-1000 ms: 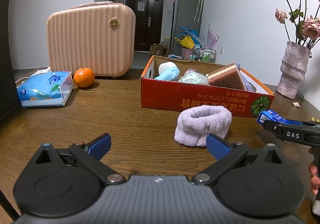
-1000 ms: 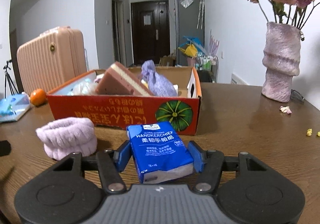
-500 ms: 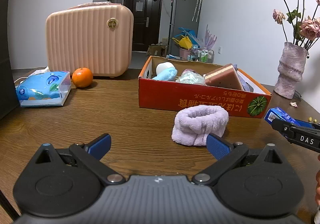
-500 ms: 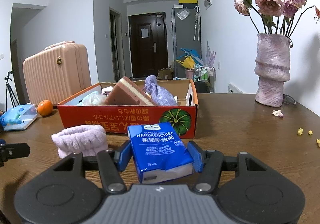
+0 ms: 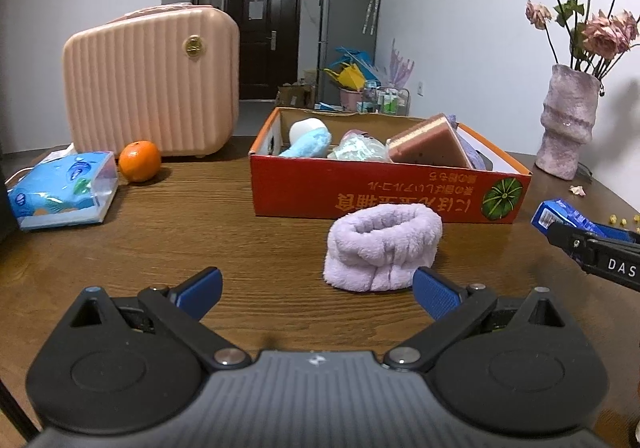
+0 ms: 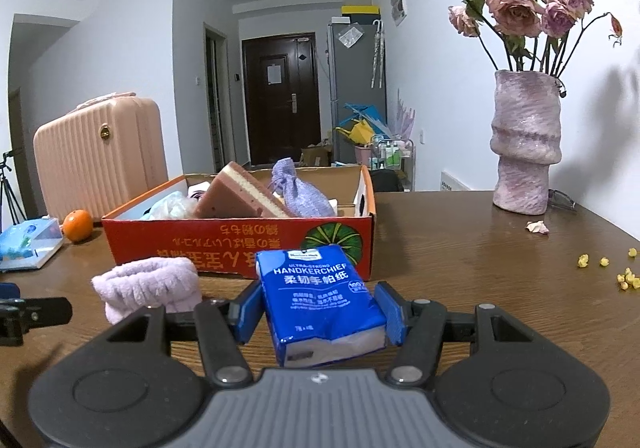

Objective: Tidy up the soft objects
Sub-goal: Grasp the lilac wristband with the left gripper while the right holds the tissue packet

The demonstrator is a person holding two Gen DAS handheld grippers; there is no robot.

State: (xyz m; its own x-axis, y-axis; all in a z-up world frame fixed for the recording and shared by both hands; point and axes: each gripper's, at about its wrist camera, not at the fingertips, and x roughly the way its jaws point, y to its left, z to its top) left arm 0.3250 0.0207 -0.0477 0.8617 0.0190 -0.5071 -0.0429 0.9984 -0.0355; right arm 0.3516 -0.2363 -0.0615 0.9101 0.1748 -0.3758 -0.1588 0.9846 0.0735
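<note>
Step in hand: carrying item to box; judged partway.

Left claw (image 5: 316, 286): jaws spread wide, empty, low over brown wooden desk (image 5: 200, 216). Fluffy lilac towelling band (image 5: 383, 248) on desk just ahead, toward its right pad, before red cardboard box (image 5: 380, 196).

Right claw (image 6: 318, 314): pads clamped on blue plastic-wrapped handkerchief tissue pack (image 6: 318, 300), pack just short of box's front wall.

Next, likely: lift pack over box rim, release inside; left claw then closes on band.
</note>
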